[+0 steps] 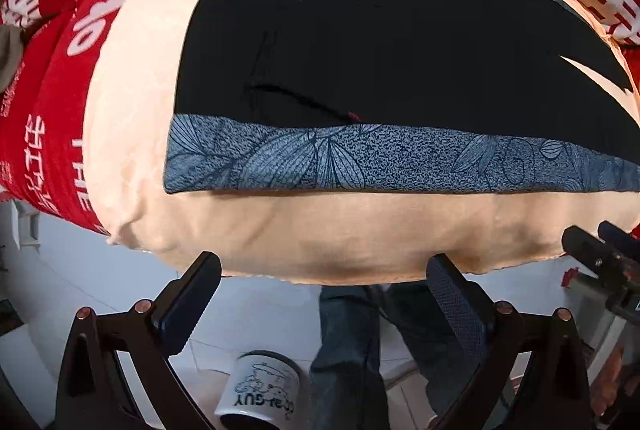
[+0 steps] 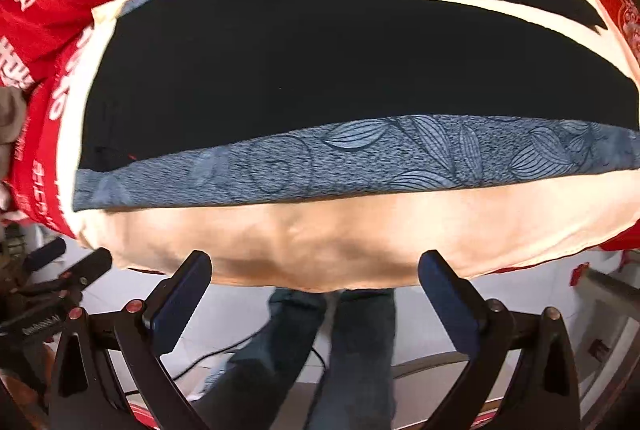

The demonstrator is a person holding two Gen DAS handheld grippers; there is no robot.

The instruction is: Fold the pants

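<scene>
the black pants with a blue-grey leaf-print side band point(image 1: 400, 41) lie spread flat ahead of us, their long axis running left to right across both views. the printed band point(image 2: 360, 153) is the edge nearest to us, and the two legs part in a narrow slit toward the far right. in the left wrist view the garment's square end, most likely the waist, sits up and to the left of our fingers; in the right wrist view the leg ends run off to the right. we judge that our left gripper point(image 1: 324, 294) is nearer that end and our right gripper point(image 2: 316, 290) nearer the middle and legs, so a lengthwise fold would need both to reach forward over the near edge.

both grippers hover off the near edge of the surface, apart from the cloth. each has its jaws spread wide and grips nothing. the right tool's tip shows at the left view's right margin, so the two sit side by side.

the pants rest on a pale peach cloth pad point(image 1: 320, 234), which lies over a red cloth with white lettering point(image 1: 52, 133). below the edge we see a white printed mug point(image 1: 264, 394) on the pale tiled floor, and our own legs in blue jeans point(image 2: 360, 350).
</scene>
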